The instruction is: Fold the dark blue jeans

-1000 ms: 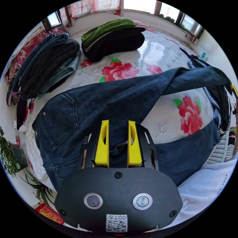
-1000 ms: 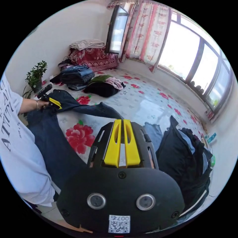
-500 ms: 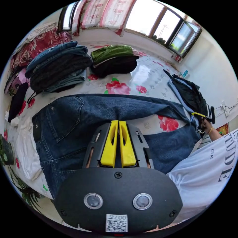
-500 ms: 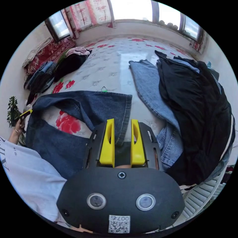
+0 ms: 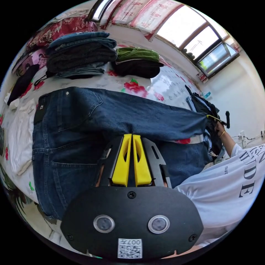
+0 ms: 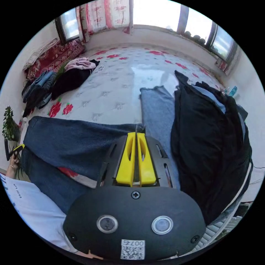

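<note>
Two hand-held grippers, left (image 5: pixel 132 135) and right (image 6: pixel 137 134), each pinch the dark blue jeans (image 5: pixel 116 113); shirt lettering only partly legible.

We see 2 folded stacks (image 5: pixel 80 55) & (image 5: pixel 138 60) on the floral bed sheet (image 6: pixel 121 82), a dark clothes heap (image 6: pixel 209 138) w/ pale jeans (image 6: pixel 157 110) beside it, plus a potted plant (image 6: pixel 9 128).

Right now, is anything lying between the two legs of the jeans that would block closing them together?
Nothing visible: between the legs of the jeans lies only a thin strip of bare flowered sheet. Both grippers, left and right, are shut on the denim.
</note>
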The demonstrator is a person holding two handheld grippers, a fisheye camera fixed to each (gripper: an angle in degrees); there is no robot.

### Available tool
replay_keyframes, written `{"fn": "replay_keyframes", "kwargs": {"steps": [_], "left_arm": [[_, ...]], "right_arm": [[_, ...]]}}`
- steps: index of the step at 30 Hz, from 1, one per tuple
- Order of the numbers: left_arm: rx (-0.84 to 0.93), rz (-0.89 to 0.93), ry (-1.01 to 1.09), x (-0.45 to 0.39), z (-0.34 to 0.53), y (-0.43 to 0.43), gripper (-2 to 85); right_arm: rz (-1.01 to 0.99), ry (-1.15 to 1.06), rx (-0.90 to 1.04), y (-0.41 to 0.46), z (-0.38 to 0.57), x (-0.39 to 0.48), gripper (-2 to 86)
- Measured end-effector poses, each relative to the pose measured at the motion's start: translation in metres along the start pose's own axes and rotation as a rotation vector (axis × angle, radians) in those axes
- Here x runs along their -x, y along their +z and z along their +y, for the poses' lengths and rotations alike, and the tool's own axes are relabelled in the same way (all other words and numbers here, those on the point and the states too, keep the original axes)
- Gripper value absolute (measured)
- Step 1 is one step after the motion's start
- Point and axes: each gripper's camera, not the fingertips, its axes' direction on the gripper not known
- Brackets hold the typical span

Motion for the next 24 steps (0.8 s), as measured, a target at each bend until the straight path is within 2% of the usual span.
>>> {"fn": "replay_keyframes", "kwargs": {"steps": [3, 7, 9, 12, 14, 17, 19, 24], "left_arm": [[0.056, 0.032, 0.094, -0.042, -0.035, 0.053, -0.2], [0.023, 0.144, 0.056, -0.058, -0.063, 0.073, 3.0], [-0.039, 0.134, 0.030, -0.048, -0.062, 0.052, 4.5], [-0.132, -0.016, -0.101, -0.001, -0.046, 0.005, 5.7], [-0.180, -0.243, -0.318, 0.059, -0.026, -0.034, 6.0], [-0.210, -0.467, -0.546, 0.129, -0.009, -0.070, 5.7], [-0.187, -0.569, -0.609, 0.162, -0.013, -0.079, 5.7], [-0.129, -0.761, -0.730, 0.229, -0.033, -0.083, 5.7]], "right_arm": [[0.157, 0.032, -0.108, -0.038, -0.039, -0.038, 0.7], [0.156, 0.212, 0.052, -0.015, -0.056, -0.080, 2.9], [0.141, 0.234, 0.022, -0.012, -0.040, -0.072, 3.7], [-0.017, 0.152, -0.011, 0.002, 0.001, -0.021, 4.7], [-0.104, 0.084, 0.013, 0.015, 0.029, 0.024, 5.1], [-0.241, -0.039, 0.096, 0.035, 0.066, 0.107, 5.6], [-0.335, -0.141, 0.141, 0.040, 0.083, 0.169, 5.8], [-0.431, -0.325, 0.197, 0.034, 0.083, 0.260, 6.1]]}}
